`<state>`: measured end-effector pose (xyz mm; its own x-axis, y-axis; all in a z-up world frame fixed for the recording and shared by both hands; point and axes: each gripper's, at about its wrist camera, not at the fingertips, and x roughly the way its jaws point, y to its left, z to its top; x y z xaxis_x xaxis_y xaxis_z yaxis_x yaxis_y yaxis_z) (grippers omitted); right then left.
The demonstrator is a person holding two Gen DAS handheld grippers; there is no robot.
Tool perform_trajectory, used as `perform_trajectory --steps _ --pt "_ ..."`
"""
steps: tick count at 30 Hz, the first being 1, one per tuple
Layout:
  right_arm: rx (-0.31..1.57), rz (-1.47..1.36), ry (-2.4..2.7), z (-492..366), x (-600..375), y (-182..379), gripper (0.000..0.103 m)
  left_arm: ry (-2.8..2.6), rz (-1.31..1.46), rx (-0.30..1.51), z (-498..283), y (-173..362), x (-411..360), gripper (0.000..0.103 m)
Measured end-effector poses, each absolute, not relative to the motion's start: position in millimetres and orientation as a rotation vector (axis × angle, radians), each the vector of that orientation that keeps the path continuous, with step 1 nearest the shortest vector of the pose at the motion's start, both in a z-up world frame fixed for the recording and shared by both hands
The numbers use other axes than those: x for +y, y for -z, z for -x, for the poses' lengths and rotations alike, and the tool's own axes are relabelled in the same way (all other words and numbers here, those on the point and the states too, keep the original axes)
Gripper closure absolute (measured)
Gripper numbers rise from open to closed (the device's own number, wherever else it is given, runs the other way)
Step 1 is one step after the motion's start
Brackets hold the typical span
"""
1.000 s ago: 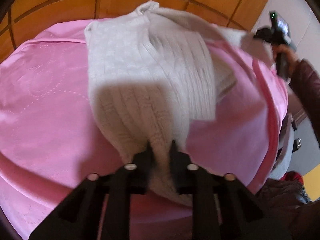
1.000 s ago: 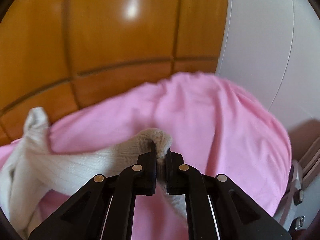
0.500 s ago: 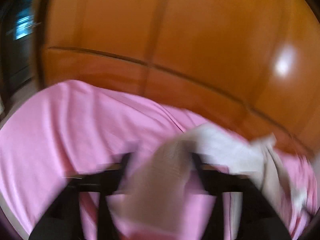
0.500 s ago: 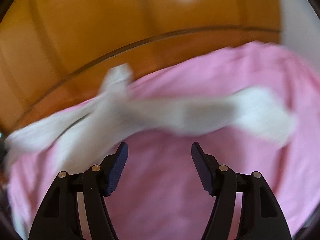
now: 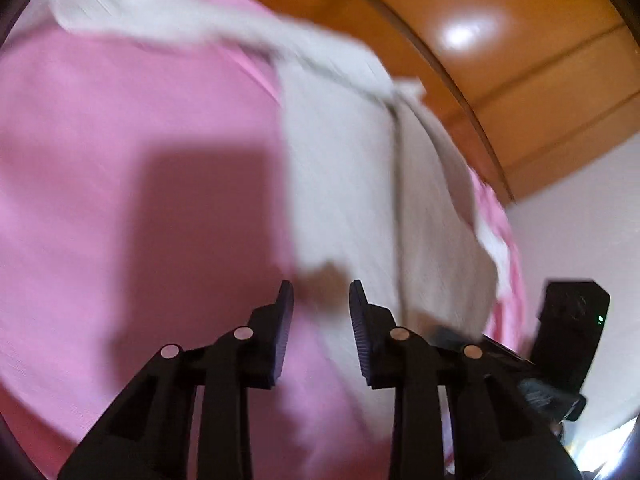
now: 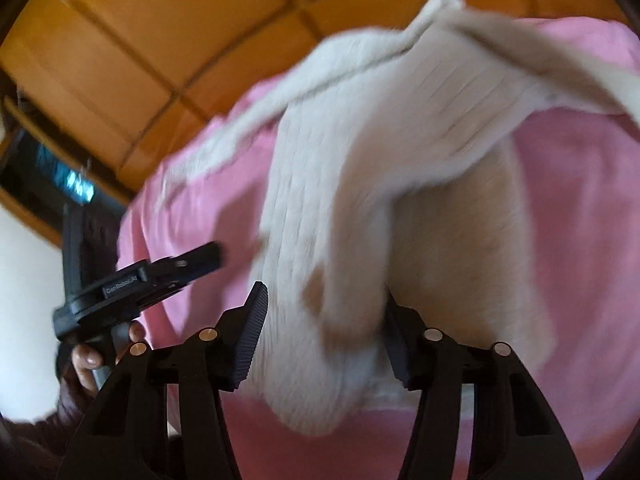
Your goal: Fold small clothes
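Right wrist view has the clearest look at it: one cream knit sweater (image 6: 344,168) sprawled on the pink bedspread (image 6: 580,240), body towards the camera, a sleeve flung out to each side, a flap doubled over the middle. The hem end lies right between the fingers of the right gripper (image 6: 320,320). Those jaws have just been closing, but there's a gap showing at the left pad and the other pad is hidden behind the knit, so I read it as not clamped yet.

Left wrist view: the left gripper (image 5: 320,308) hangs over the sweater's edge (image 5: 360,184), jaws also just been closing, parted a bit with nothing pinched, only pink cover and the knit's rim under the gap.

What could go sideways: everything's blurry from fast movement, so either gripper could easily snatch bedspread along with the knit, or catch just one layer, and the fold ends up lopsided.

Count: one sweater, one bedspread, two grippers, one wooden headboard (image 6: 160,40) behind.
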<state>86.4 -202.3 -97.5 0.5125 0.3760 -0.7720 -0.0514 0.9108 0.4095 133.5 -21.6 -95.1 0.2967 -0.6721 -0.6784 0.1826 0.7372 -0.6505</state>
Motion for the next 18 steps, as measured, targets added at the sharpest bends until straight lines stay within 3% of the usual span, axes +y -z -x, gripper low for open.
perform_trajectory --steps 2,4,8,13,18 --pt "0.993 -0.304 -0.220 -84.0 -199.0 98.4 0.086 0.597 0.482 1.143 -121.9 99.3 -40.2 0.076" --pt "0.957 -0.299 -0.206 -78.0 -204.9 83.9 0.096 0.617 0.456 1.137 -121.4 93.7 -47.5 0.098" --pt "0.816 -0.249 -0.172 -62.8 -228.7 29.1 0.097 0.617 0.468 1.056 -129.1 65.1 -25.2 0.098" --pt "0.577 -0.233 -0.099 -35.8 -270.4 -64.1 0.097 0.610 0.493 0.910 -125.1 -12.2 30.6 0.099" --pt "0.447 -0.257 -0.063 11.0 -301.7 -110.9 0.097 0.570 0.484 0.826 -104.5 -70.1 84.9 0.099"
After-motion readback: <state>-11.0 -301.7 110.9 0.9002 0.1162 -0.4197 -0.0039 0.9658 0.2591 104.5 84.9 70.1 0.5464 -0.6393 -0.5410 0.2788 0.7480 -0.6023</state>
